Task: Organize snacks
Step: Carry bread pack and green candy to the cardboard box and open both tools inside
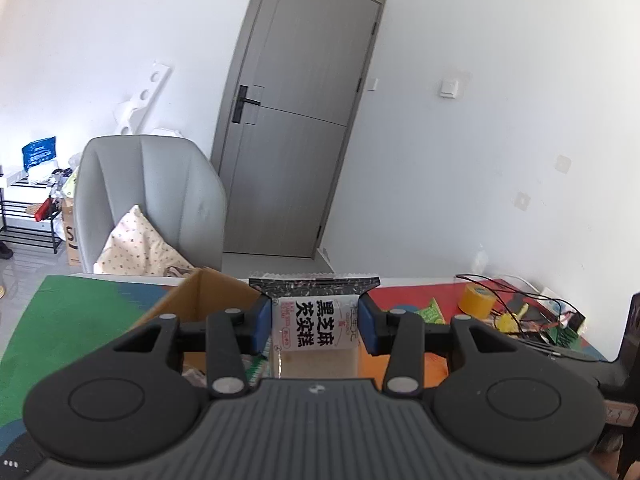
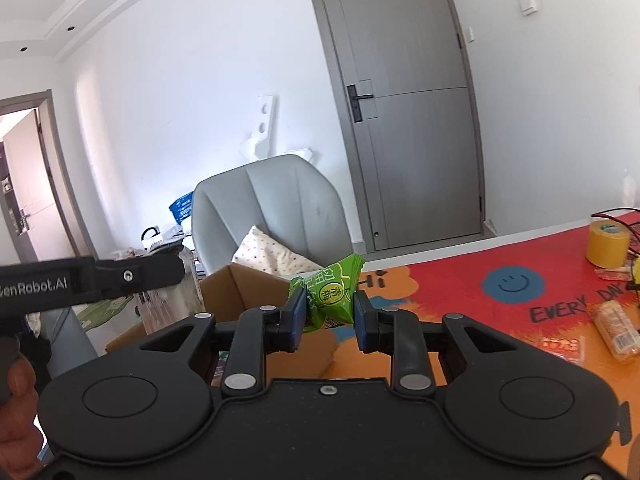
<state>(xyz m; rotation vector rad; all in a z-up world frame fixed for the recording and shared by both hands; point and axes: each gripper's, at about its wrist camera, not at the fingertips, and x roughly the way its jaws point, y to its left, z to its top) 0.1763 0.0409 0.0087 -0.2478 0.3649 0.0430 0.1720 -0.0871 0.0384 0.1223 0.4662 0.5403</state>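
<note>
My left gripper (image 1: 315,322) is shut on a black sesame cake packet (image 1: 314,314), white with black print and a black sealed top, held above the table beside the open cardboard box (image 1: 208,300). My right gripper (image 2: 329,314) is shut on a small green plum candy packet (image 2: 330,294), held just right of the same cardboard box (image 2: 240,292). The left gripper's body (image 2: 88,280) reaches in from the left in the right wrist view. Inside the box some packets show dimly.
A colourful mat (image 2: 460,280) covers the table. A yellow tape roll (image 2: 608,244), wires (image 1: 520,312) and several loose snack packets (image 2: 614,330) lie at the right. A green packet (image 1: 432,312) lies near the tape. A grey chair (image 1: 152,200) with a pillow stands behind the table.
</note>
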